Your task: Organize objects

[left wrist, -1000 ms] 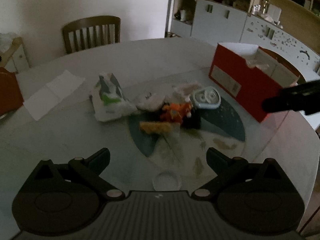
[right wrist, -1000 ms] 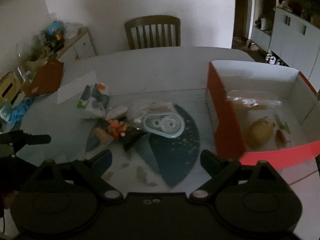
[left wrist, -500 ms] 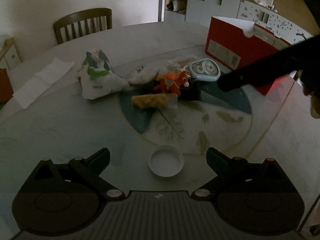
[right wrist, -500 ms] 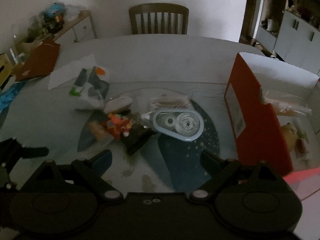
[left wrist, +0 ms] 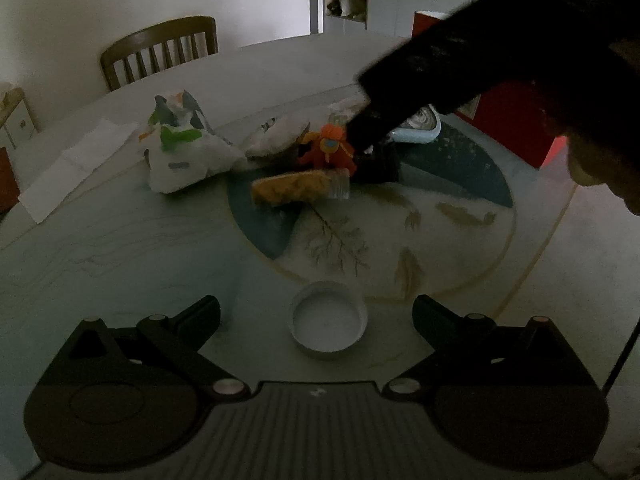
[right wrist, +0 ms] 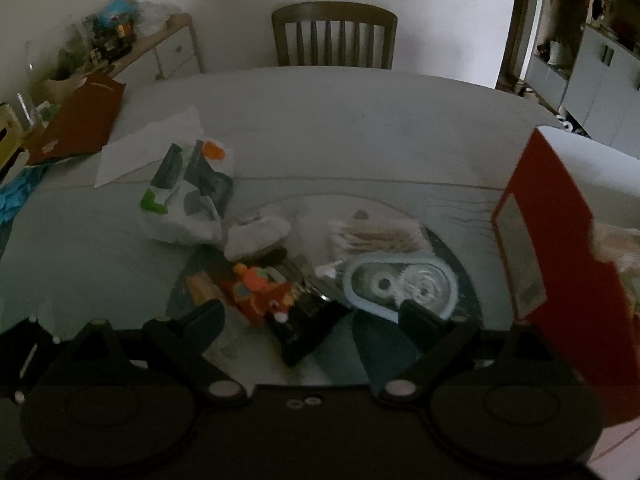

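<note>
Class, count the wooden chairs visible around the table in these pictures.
1: a single slat-backed wooden chair stands at the table's far edge. Both views show the same chair; others may sit outside the frame.

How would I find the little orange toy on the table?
Look at the round table, at the pile of things in its middle. The orange toy lies between a yellow snack packet and a pale blue tape dispenser; it is the only bright orange-red thing there.

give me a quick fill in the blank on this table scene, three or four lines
1. The white cap lies between the jaws of the ____ gripper.
2. The box at the table's right is ____ on the outside.
3. Both grippers' jaws are ____.
4. The orange toy lies ____ of the blue tape dispenser in the right wrist view.

Missing words: left; red; open; left
</note>
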Demonstrator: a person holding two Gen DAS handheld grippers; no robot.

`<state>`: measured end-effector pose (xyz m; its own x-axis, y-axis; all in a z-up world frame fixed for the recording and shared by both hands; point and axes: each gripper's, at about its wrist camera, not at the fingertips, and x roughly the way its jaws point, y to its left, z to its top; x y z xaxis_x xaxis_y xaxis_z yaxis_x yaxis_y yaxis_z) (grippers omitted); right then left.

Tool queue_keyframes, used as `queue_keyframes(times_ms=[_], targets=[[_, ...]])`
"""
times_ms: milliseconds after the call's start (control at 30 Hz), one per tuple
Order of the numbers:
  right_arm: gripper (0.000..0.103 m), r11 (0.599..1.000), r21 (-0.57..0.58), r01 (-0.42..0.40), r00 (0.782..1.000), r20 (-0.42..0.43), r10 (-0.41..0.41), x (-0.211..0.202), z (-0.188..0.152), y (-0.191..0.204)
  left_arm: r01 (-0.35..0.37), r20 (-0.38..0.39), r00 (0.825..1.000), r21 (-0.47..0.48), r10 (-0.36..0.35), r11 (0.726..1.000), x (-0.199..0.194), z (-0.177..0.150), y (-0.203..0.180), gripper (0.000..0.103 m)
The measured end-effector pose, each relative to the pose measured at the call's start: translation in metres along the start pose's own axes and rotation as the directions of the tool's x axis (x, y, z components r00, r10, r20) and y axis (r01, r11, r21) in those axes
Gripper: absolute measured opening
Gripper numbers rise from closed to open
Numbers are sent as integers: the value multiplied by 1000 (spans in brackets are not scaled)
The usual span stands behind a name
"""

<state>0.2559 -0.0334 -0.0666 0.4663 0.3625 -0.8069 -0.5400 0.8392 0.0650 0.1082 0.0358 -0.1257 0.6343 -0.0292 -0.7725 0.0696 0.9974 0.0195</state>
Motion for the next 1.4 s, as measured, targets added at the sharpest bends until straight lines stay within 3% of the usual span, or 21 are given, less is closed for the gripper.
queue_keyframes(times_ms=[267, 400, 500, 700, 867, 967, 1400], targets=[[88, 1000, 21, -10, 1000, -26, 11, 18, 8, 15, 1, 11, 1000, -15, -1, 1000, 2, -1, 1, 103], [67, 999, 35, -12, 999, -52, 14, 23, 8, 16, -23, 25, 999, -4, 23, 1000, 0, -3, -2, 102], [66, 999, 41, -8, 998, -56, 10, 23, 6, 17, -22, 24, 999, -5, 22, 1000, -1, -2, -4, 101], [57, 999, 32, 2, 999, -51, 0, 22, 5, 20, 2, 24, 1000, -7, -2, 1000, -5, 0, -5, 81], [42, 1000, 31, -1, 999, -37, 3, 17, 5, 20, 9, 23, 1000, 5, -9, 1000, -9, 2, -7, 50], [34, 999, 34, -10, 1000, -28, 11, 14, 5, 19, 9, 21, 1000, 9, -10, 1000, -10, 2, -8, 38], [33, 994, 88, -62, 997, 43, 58, -24, 3, 3, -6, 29, 1000, -32, 7, 999, -23, 12, -1, 38]])
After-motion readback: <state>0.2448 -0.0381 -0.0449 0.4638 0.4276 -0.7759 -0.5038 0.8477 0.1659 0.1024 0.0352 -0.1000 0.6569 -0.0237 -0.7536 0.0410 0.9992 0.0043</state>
